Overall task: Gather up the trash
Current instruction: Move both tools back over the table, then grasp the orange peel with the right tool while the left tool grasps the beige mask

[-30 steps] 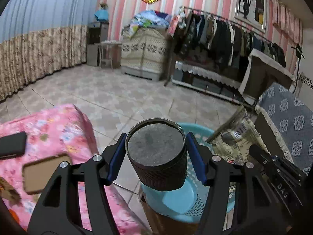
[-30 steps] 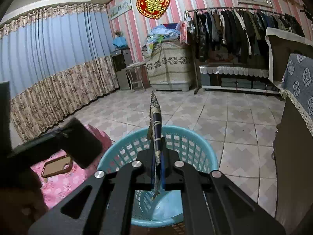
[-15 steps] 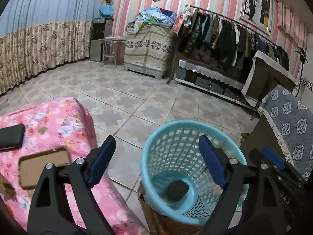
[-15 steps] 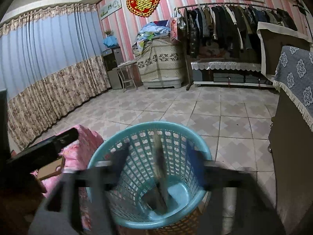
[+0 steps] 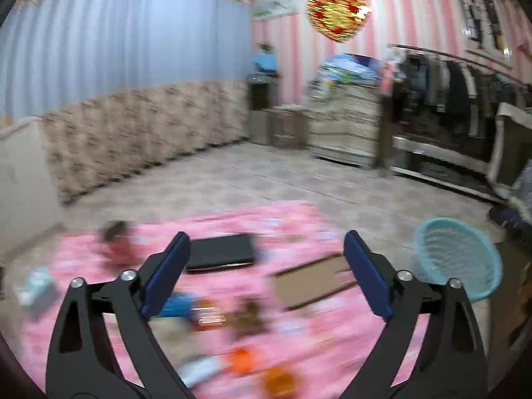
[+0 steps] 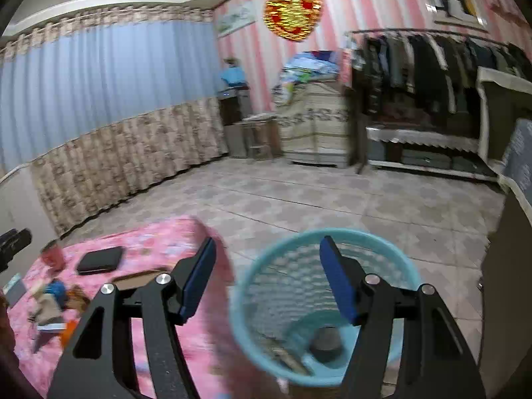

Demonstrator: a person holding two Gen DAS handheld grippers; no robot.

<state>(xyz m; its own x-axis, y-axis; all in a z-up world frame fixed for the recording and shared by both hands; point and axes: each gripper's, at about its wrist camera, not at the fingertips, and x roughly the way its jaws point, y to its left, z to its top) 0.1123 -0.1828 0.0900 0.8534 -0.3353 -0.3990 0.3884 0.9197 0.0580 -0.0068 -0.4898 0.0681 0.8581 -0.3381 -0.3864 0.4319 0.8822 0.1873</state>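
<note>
The teal waste basket [image 6: 319,306] stands on the floor right of the pink table. Inside it lie a dark cylinder [image 6: 327,344] and a flat wrapper [image 6: 286,355]. My right gripper [image 6: 269,279] is open and empty just above the basket's rim. My left gripper [image 5: 266,269] is open and empty over the pink floral table [image 5: 299,219], where blurred small litter [image 5: 239,319] lies in front of it. The basket shows at the right of the left wrist view [image 5: 457,261].
On the table lie a black wallet [image 5: 221,251], a brown phone case [image 5: 312,284], a red cup [image 6: 53,256] and a pale packet [image 5: 35,291]. Tiled floor, a clothes rack [image 6: 432,63] and a dark cabinet [image 6: 508,299] lie beyond.
Both grippers opened and dropped their loads, the cylinder and the wrapper, into the basket. The left gripper then swung left over the table; the right gripper drew back slightly.
</note>
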